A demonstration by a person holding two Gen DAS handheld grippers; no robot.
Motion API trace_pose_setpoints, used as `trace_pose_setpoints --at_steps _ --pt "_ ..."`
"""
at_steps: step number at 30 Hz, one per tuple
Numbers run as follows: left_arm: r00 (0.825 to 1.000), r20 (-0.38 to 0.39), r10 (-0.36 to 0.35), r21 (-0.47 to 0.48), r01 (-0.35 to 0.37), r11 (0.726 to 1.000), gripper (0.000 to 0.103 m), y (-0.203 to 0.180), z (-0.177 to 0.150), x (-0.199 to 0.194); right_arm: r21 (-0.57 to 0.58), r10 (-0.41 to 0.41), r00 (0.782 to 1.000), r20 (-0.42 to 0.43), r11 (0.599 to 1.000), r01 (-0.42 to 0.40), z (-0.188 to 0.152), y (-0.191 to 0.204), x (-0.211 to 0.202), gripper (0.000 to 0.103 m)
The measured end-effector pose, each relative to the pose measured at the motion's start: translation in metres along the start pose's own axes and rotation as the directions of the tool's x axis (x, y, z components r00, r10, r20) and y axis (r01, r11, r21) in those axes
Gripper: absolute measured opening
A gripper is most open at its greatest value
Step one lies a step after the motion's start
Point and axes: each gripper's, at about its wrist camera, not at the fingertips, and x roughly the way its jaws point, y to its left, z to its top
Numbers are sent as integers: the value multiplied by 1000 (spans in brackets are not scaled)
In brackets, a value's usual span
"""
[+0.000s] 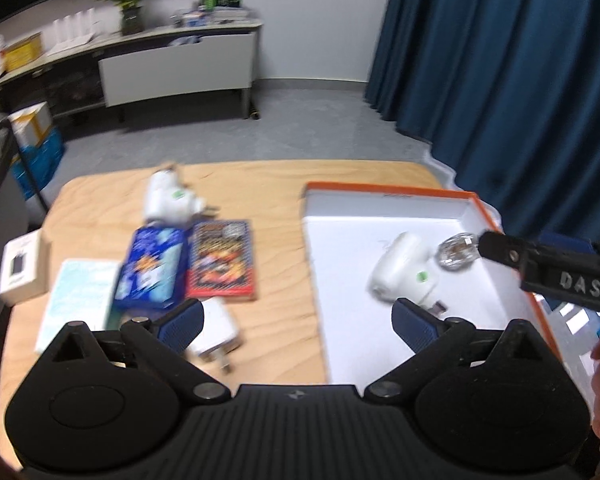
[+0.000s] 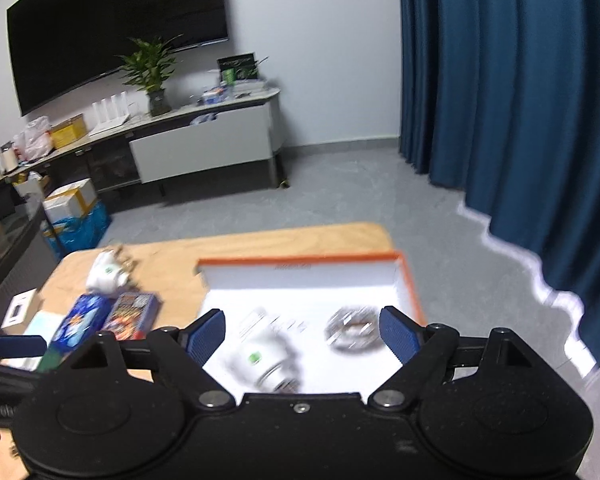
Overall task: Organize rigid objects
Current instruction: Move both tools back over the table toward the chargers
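Observation:
An orange-rimmed white box (image 1: 384, 196) stands on the right of the wooden table (image 1: 260, 184). In it lie a white bulb-shaped device (image 1: 402, 266) and a clear round glass piece (image 1: 456, 250). Both also show in the right wrist view, the device (image 2: 264, 354) and the glass piece (image 2: 352, 330). My left gripper (image 1: 298, 324) is open and empty, above the box's left edge. My right gripper (image 2: 302, 334) is open and empty above the box (image 2: 300, 266). A white charger plug (image 1: 218, 334) lies by my left fingertip.
On the table's left lie a second white device (image 1: 166, 196), a blue packet (image 1: 152, 270), a red packet (image 1: 222, 258), a pale booklet (image 1: 76, 300) and a small white box (image 1: 22, 266). Beyond stand a sideboard (image 1: 180, 64) and blue curtains (image 1: 500, 60).

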Motion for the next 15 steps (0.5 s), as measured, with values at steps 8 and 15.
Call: trace_pose_setpoints --at_steps 8,15 --pt "998 14 58 -70 -57 996 103 41 -13 -26 -44 55 998 -26 997 -56 -18 38 -7 99" --pt "995 13 96 -112 -94 989 103 70 -24 -37 -84 103 993 -55 991 -107 -28 72 -5 99"
